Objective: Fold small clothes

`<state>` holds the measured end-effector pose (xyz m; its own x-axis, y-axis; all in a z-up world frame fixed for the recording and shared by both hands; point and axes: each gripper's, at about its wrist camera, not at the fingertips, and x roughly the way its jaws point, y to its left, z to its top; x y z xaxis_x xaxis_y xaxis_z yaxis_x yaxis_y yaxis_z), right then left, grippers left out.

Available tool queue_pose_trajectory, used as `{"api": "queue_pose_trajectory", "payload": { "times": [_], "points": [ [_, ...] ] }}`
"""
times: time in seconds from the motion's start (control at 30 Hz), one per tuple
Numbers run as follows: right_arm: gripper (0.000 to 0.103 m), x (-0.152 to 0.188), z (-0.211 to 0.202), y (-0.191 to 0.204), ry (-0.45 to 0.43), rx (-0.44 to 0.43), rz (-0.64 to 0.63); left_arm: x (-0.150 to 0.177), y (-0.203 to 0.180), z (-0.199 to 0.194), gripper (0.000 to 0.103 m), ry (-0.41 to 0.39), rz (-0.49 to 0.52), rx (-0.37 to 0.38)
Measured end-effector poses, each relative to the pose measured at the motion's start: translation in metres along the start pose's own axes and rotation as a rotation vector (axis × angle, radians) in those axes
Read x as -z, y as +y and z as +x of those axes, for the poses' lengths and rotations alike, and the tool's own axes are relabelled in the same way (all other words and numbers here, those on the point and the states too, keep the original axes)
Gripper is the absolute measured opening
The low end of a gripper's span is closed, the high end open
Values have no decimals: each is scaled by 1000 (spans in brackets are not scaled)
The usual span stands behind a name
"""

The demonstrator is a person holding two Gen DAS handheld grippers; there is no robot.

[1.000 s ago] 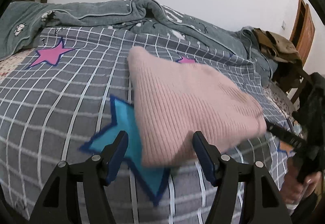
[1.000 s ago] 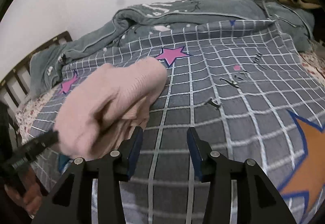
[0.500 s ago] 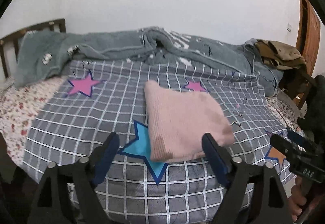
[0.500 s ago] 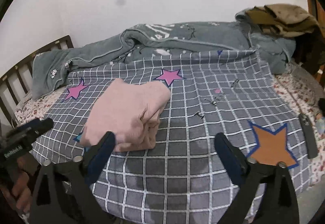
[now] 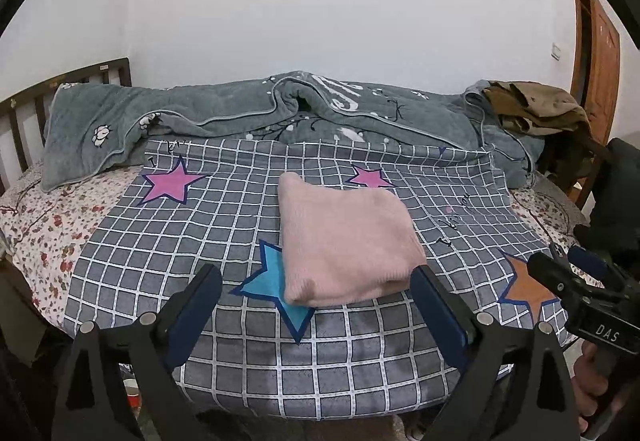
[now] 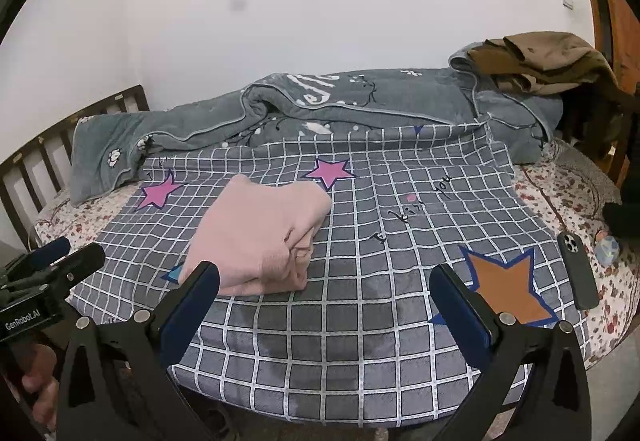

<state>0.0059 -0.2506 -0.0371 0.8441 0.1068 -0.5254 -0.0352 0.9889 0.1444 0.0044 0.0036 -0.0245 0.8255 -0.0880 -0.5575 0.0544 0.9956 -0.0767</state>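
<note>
As it lay folded into a thick pink block, the sweater (image 5: 344, 241) sat on the checked sheet (image 5: 224, 225), ahead of the left gripper (image 5: 316, 301) and ahead-left of the right gripper (image 6: 324, 305). Its layered open edges faced the right gripper; its smooth side faced the left.

Left gripper: jaws just widening, now spread wide, nothing between them, clear of the cloth.
Right gripper: jaws spread wide, empty, clear of the cloth.

Step judged: release after the last fold, apparently done. To finish well, both tools should keep clear of the top layer so no edge snags; a light press on the loose side would likely flatten it.

Beyond the sweater: grey quilt (image 5: 248, 113). Far right of the right gripper: phone (image 6: 576, 273); brown clothes (image 6: 548, 61) behind.
</note>
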Motion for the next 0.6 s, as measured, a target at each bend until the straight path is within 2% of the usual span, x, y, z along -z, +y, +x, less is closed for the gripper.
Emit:
{"api": "queue_pose_trajectory", "payload": {
  "times": [0.6],
  "points": [
    [103, 4, -3, -3, 3, 19, 13, -1, -2, 0, 95, 1, -3, -8]
  ]
}}
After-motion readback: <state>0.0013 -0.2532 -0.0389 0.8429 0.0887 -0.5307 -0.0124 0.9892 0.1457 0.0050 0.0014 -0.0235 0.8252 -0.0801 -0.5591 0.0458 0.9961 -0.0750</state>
